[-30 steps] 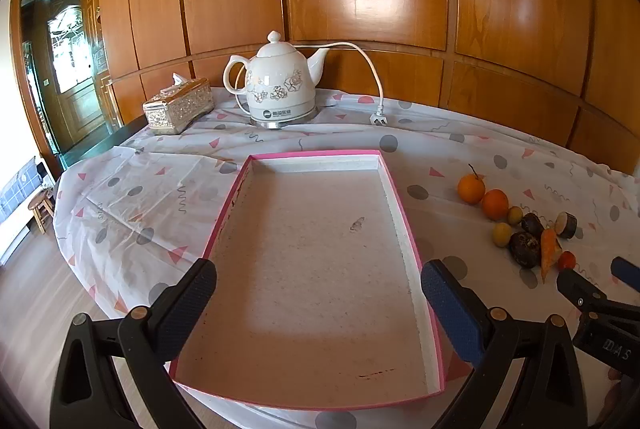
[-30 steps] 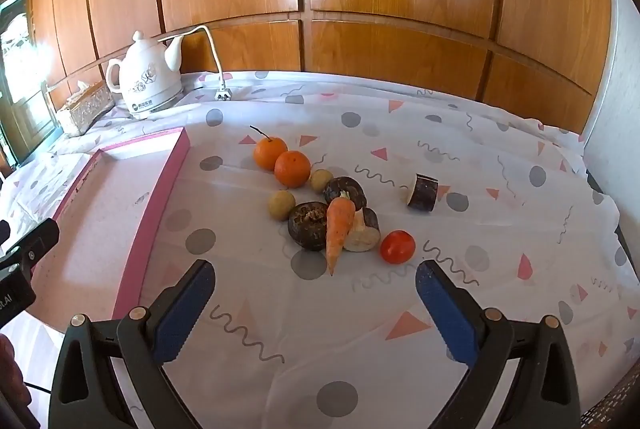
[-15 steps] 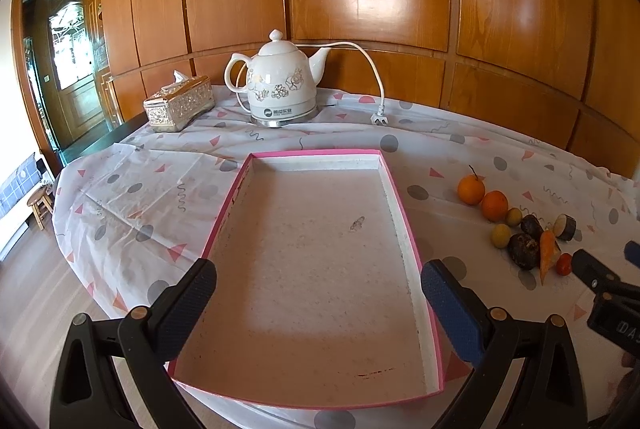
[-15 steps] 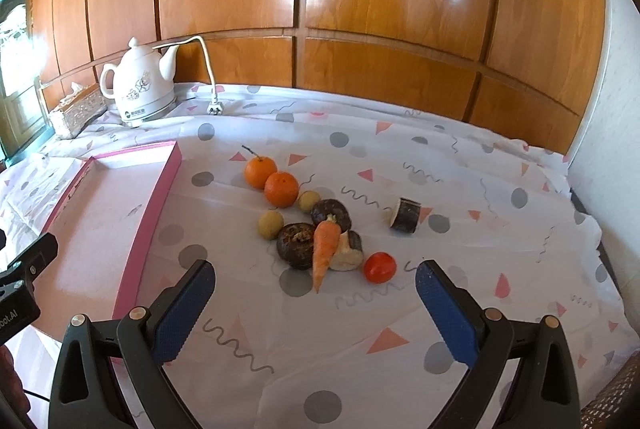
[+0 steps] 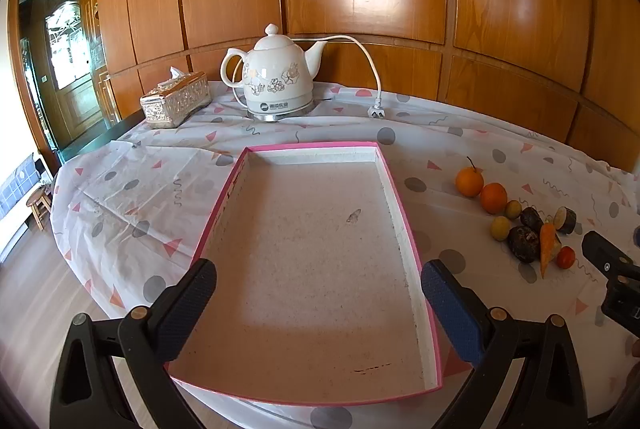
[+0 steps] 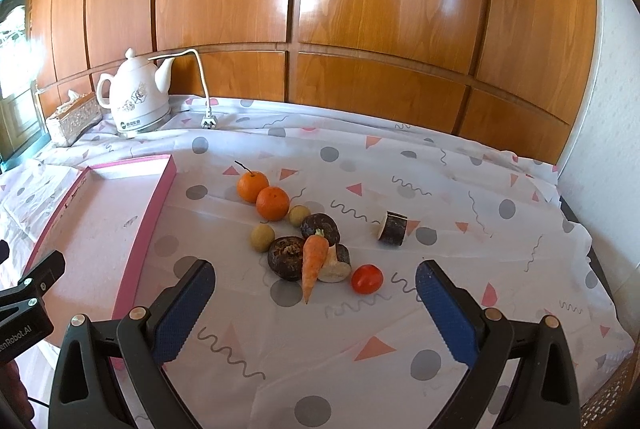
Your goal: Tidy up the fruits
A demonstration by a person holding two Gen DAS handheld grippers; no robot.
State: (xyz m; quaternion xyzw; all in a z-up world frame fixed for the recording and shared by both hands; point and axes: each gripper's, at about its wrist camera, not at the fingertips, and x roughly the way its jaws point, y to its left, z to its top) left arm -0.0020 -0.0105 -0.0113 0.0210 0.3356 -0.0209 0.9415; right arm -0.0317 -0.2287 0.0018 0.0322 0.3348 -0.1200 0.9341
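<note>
The fruits lie in a loose cluster on the tablecloth: two oranges touching at 11 o'clock, a carrot across dark pieces at the center, a tomato at 4 o'clock. The pink tray sits well apart at 9 o'clock of them. The right gripper hovers released near the cluster; the left gripper, also released, hovers over the tray. A kettle stands at 12 o'clock beyond the tray.

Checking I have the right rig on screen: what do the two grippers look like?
Both match: the left gripper and right gripper have black plastic frames with triangular cut-outs, brass-coloured pivot pins and blue textured finger pads. The left gripper's body carries white lettering ending "Robot.AI". No cables or sleeves show.
</note>
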